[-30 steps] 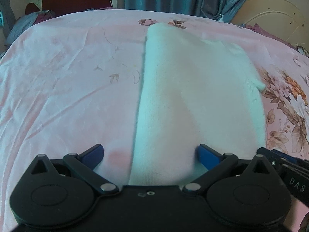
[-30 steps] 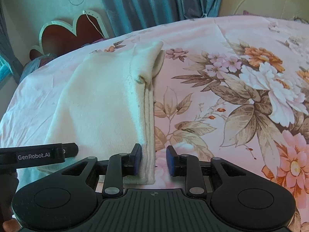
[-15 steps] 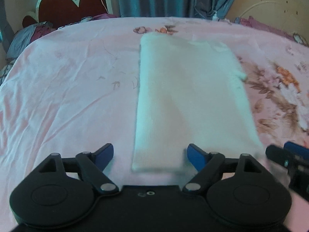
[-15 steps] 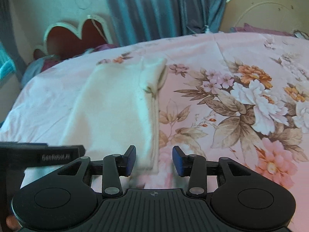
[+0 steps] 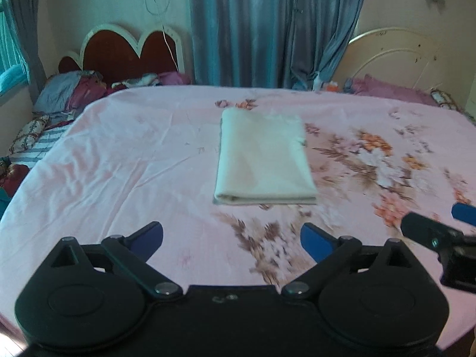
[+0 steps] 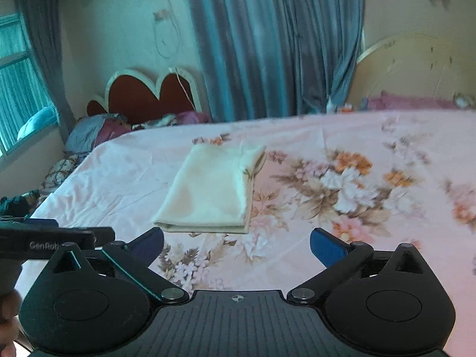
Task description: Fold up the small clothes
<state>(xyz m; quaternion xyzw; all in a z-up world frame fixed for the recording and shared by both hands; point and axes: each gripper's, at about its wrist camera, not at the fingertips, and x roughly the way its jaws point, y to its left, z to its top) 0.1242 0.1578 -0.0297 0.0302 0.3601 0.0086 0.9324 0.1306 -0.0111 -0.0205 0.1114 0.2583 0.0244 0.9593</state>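
Pulling clear of the work looks like the step in hand, and doing it well means lifting both tools straight away from the cloth so no finger snags an edge and drags the layers apart. On the left, the left hand-held gripper (image 5: 231,239) stands wide, its jaws having just been opening a little, with nothing between its blue pads but the pink flowered bed sheet (image 5: 119,160). Ahead of it, beyond the fingertips and apart from them, lies the cream garment (image 5: 263,163), folded into a neat rectangle with its stacked edges facing the camera. It rests flat on the bed, near the middle, with a rumpled sleeve or corner showing along its far right side in the right wrist view. Further right, the right hand-held gripper (image 6: 236,245) is also wide, its jaws having just been opening, and it holds nothing; the garment (image 6: 214,190) lies ahead of it and slightly to its left, not touching either pad. In my judgement this fold is finished, or close to it. If more tidying is wanted, that loose far corner is the spot to tuck, approached from the side so the stack stays square.
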